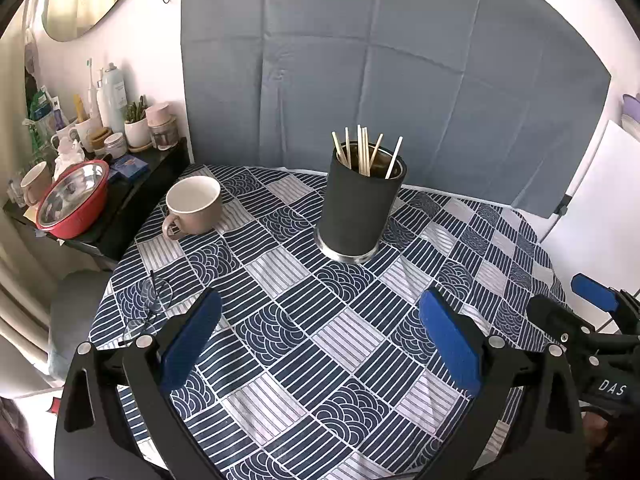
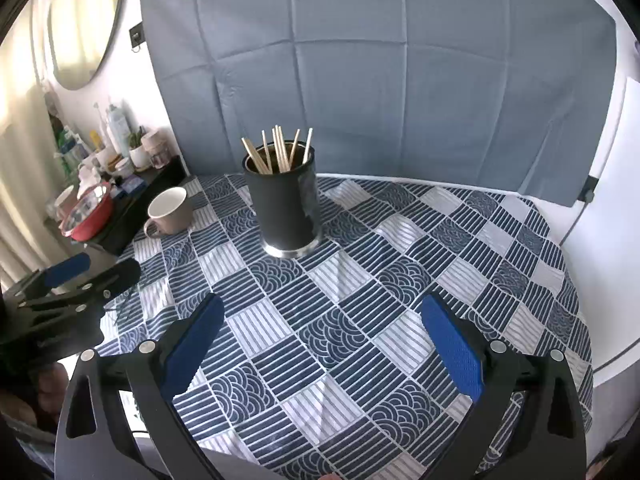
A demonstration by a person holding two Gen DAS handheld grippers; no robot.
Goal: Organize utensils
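Both grippers empty over the table, chopsticks already standing in the holder.

We hold the left gripper (image 1: 320, 344) and the right gripper (image 2: 324, 344) low over the patterned tablecloth (image 2: 400, 280), each with its jaws spread wide and nothing between the blue pads. The chopsticks (image 1: 362, 152) stand upright and fanned in the dark round holder (image 1: 358, 208), which sits toward the back of the table, well ahead of both grippers; a beige mug (image 1: 196, 204) stands to its left, apart from it. We see no loose utensil on the cloth, so we judge the sorting is either finished or has not yet begun. Any next move calls for reaching forward and closing on thin, pale sticks that could slip or tip the holder.
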